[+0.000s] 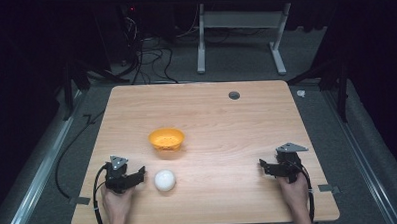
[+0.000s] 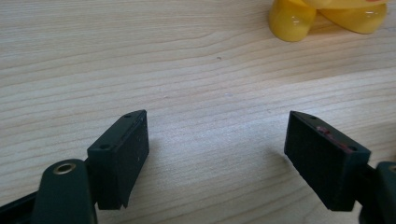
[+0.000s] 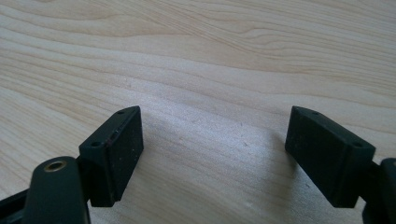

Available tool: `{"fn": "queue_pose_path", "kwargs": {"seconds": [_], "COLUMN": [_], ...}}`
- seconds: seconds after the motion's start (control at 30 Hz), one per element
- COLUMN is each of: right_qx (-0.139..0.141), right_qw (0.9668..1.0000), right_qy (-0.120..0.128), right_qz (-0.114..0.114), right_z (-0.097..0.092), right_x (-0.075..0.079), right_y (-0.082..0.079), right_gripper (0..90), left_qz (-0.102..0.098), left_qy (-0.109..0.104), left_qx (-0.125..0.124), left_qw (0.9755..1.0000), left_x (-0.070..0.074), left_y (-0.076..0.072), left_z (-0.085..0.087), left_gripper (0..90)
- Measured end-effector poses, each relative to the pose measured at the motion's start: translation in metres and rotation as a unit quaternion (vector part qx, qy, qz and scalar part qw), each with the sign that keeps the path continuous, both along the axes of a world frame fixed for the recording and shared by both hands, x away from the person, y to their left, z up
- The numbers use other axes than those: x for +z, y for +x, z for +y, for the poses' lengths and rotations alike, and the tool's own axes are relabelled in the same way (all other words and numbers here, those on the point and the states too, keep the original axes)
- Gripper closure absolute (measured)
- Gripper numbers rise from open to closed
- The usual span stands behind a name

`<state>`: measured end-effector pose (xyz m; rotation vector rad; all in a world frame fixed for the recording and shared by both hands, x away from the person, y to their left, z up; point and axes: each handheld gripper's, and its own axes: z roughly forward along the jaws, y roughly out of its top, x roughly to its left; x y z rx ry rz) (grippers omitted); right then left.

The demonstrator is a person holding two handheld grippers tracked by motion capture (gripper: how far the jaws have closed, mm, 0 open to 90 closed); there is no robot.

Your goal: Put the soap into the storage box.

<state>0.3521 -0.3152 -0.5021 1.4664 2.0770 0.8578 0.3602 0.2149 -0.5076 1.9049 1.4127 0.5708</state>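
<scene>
An orange bowl (image 1: 166, 138) stands upright a little left of the table's middle; its yellow foot (image 2: 299, 18) appears at the top right of the left gripper view. A white ball (image 1: 165, 179) lies on the wood nearer the front edge. My left gripper (image 1: 138, 172) rests just left of the ball, apart from it, held in a hand. It is open (image 2: 217, 154) with bare wood between its jaws. My right gripper (image 1: 263, 166) sits near the front right, also held in a hand, and is open (image 3: 215, 154) over bare wood.
The wooden table (image 1: 237, 125) has a small dark round grommet (image 1: 234, 95) near its far edge. Cables (image 1: 144, 59) and a white desk frame (image 1: 241, 35) stand on the grey floor beyond it. A black cable (image 1: 96, 195) trails from the left gripper.
</scene>
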Motion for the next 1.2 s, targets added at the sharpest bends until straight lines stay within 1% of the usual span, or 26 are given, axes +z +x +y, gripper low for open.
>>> {"fn": "queue_pose_path", "kwargs": {"seconds": [0.03, 0.27, 0.4, 0.43, 0.6, 0.63, 0.67, 0.73, 0.8, 0.9, 1.03, 1.1, 1.13, 1.2], "right_qx": [0.0, 0.0, 0.0, 0.0, 0.0, 0.0, 0.0, 0.0, 0.0, 0.0, 0.0, 0.001, 0.001, 0.001], "right_qw": [1.0, 1.0, 1.0, 1.0, 1.0, 1.0, 1.0, 1.0, 1.0, 1.0, 1.0, 1.0, 1.0, 1.0], "right_qy": [0.0, 0.0, 0.0, 0.0, 0.0, 0.0, 0.0, 0.0, 0.0, 0.0, 0.0, 0.0, 0.001, 0.0], "right_qz": [0.0, 0.0, 0.0, 0.001, 0.0, 0.0, 0.0, 0.0, 0.0, 0.0, 0.001, 0.001, 0.001, 0.001], "right_z": [0.0, 0.0, 0.0, 0.0, 0.0, 0.0, 0.0, 0.0, 0.0, 0.0, 0.0, 0.0, 0.0, 0.0], "right_x": [0.0, 0.0, 0.0, 0.0, 0.0, 0.0, 0.0, 0.0, 0.0, 0.0, 0.0, 0.0, 0.0, 0.0], "right_y": [0.0, 0.0, 0.0, 0.0, 0.0, 0.0, 0.0, 0.0, 0.0, 0.0, 0.0, 0.0, 0.0, 0.0], "right_gripper": [20.1, 20.1, 20.1, 20.1, 20.1, 20.1, 20.1, 20.1, 20.1, 20.1, 20.2, 20.2, 20.2, 20.2], "left_qz": [-0.004, -0.006, -0.007, -0.009, -0.014, -0.015, -0.015, -0.016, -0.015, -0.018, -0.023, -0.024, -0.026, -0.027], "left_qy": [-0.002, -0.01, -0.01, -0.014, -0.017, -0.026, -0.026, -0.033, -0.033, -0.038, -0.048, -0.049, -0.045, -0.041], "left_qx": [-0.001, -0.008, -0.014, -0.016, -0.023, -0.028, -0.028, -0.031, -0.036, -0.041, -0.054, -0.059, -0.065, -0.068], "left_qw": [1.0, 0.9999, 0.9998, 0.9997, 0.9995, 0.9991, 0.9991, 0.9988, 0.9987, 0.9983, 0.9971, 0.9968, 0.9966, 0.9964], "left_x": [0.0, 0.002, 0.005, 0.006, 0.01, 0.013, 0.013, 0.015, 0.017, 0.019, 0.026, 0.029, 0.032, 0.033], "left_y": [-0.001, -0.004, -0.006, -0.007, -0.011, -0.013, -0.013, -0.015, -0.017, -0.02, -0.022, -0.023, -0.025, -0.026], "left_z": [0.0, -0.001, -0.001, -0.001, -0.002, -0.002, -0.002, -0.003, -0.006, -0.008, -0.013, -0.015, -0.018, -0.02], "left_gripper": [22.7, 22.3, 21.6, 21.2, 20.3, 20.3, 20.2, 20.2, 20.2, 20.2, 19.5, 19.4, 18.9, 18.8]}}
